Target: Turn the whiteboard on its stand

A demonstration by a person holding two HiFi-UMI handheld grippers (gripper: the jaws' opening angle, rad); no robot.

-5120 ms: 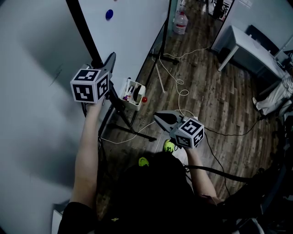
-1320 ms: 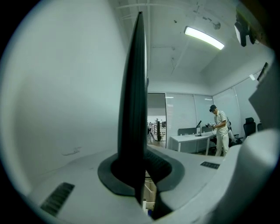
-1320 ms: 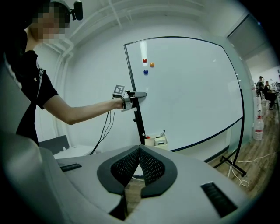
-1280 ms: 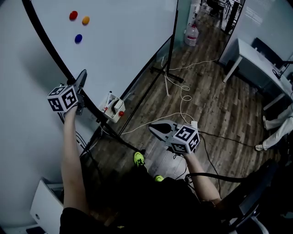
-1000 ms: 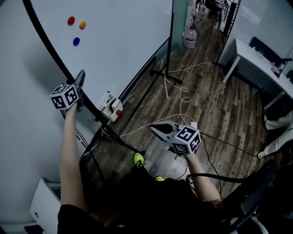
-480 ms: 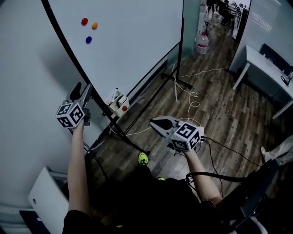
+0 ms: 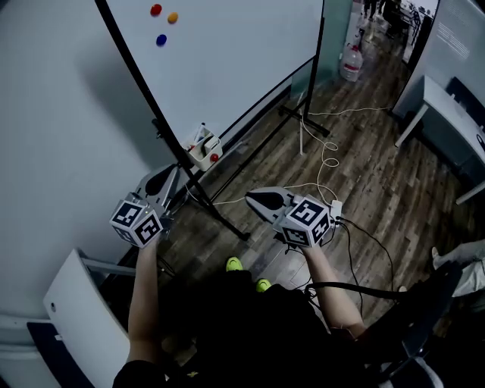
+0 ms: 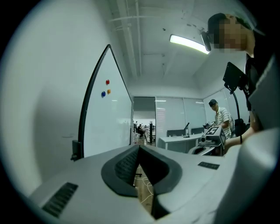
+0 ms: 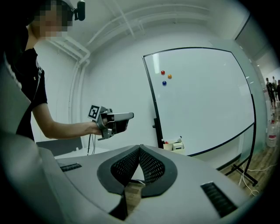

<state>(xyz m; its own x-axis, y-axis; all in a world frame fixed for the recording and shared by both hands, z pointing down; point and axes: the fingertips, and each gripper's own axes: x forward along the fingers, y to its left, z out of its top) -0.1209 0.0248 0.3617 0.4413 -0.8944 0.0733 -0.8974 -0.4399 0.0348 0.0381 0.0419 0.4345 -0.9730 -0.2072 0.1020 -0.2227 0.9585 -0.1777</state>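
Note:
The whiteboard (image 7: 235, 61) on its black stand (image 7: 201, 197) rises at the top of the head view, with three small magnets (image 7: 161, 23) near its upper left. My left gripper (image 7: 157, 182) is low beside the stand's leg, clear of the board's black frame. Its jaws are closing and meet at the tips with nothing between them (image 8: 139, 147). The whiteboard (image 8: 107, 127) shows edge-on ahead of it. My right gripper (image 7: 254, 198) hovers over the floor, shut and holding nothing (image 9: 140, 147). The right gripper view shows the whiteboard (image 9: 201, 100) face-on and the left gripper (image 9: 130, 116) in a hand.
A marker tray (image 7: 204, 151) hangs at the board's lower edge. Cables (image 7: 326, 163) trail over the wooden floor. A water bottle (image 7: 351, 62) stands at the back, a white table (image 7: 447, 106) at right, a white cabinet (image 7: 76, 303) at lower left. A person (image 8: 221, 120) stands far off.
My left gripper opened off the whiteboard's black frame edge, dropped down towards my body and shut. The right gripper has barely moved.

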